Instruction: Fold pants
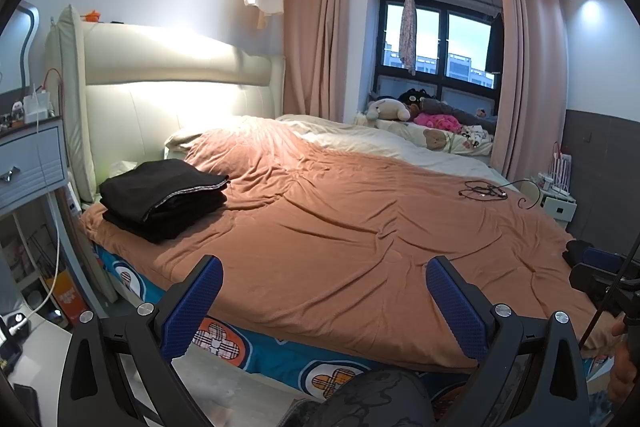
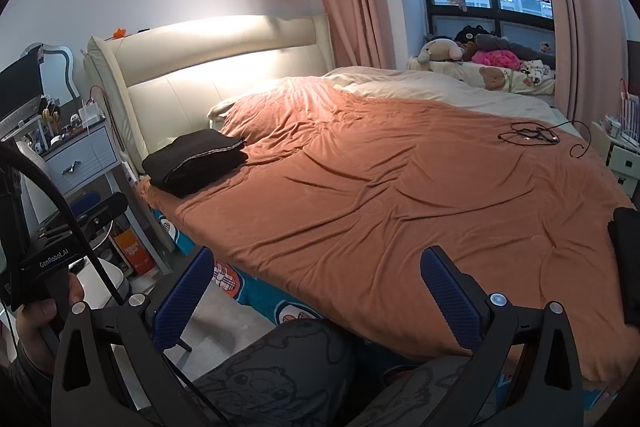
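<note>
Black pants (image 1: 164, 201) in a neat folded stack near the headboard (image 1: 176, 75), both claws (image 1: 324, 307) (image 2: 316, 301) spread, empty.

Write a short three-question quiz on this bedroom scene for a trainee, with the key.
1. True or false: the left gripper is shut on cloth.
2. Where does the folded black pile lie? A) in the middle of the bed; B) on the orange blanket near the headboard; C) on the floor.
3. Fill in: on the far side of the blanket lies a tangle of thin black ____.

Key
1. False: both it and the right gripper stand open and hold nothing.
2. B.
3. Cable.
</note>
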A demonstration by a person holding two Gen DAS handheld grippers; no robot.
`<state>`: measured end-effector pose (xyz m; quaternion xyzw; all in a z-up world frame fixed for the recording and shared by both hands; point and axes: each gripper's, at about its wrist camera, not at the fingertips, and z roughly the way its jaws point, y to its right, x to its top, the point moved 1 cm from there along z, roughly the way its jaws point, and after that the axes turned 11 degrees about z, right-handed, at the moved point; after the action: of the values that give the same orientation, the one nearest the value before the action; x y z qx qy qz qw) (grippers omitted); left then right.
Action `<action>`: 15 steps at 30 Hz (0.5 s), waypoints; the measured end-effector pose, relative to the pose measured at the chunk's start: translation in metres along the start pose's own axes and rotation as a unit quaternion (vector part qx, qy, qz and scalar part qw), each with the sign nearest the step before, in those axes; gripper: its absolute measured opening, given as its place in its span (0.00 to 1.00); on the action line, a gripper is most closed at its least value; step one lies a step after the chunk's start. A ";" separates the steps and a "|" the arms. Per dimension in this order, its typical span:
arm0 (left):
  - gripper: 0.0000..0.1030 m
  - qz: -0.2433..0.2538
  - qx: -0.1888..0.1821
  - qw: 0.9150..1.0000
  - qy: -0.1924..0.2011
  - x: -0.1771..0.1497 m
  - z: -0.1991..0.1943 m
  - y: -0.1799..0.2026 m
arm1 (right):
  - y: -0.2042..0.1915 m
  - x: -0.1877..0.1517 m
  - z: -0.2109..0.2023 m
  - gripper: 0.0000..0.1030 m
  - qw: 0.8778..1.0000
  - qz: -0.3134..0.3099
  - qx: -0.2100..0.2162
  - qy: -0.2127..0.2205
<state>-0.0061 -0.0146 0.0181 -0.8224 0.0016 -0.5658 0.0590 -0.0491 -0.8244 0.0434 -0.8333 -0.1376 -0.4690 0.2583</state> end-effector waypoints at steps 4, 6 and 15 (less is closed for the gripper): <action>1.00 -0.001 0.000 1.000 -0.001 -0.001 0.000 0.000 | 0.000 0.000 0.001 1.00 1.000 0.001 0.001 -0.001; 1.00 -0.002 0.001 1.000 0.001 -0.001 -0.002 -0.002 | 0.000 0.000 0.001 1.00 1.000 0.001 0.000 -0.001; 1.00 0.003 0.008 1.000 0.003 -0.002 -0.001 -0.001 | 0.001 0.000 0.001 1.00 1.000 0.007 0.012 -0.004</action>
<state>-0.0077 -0.0139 0.0169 -0.8201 -0.0001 -0.5683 0.0673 -0.0476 -0.8245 0.0426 -0.8331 -0.1379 -0.4622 0.2708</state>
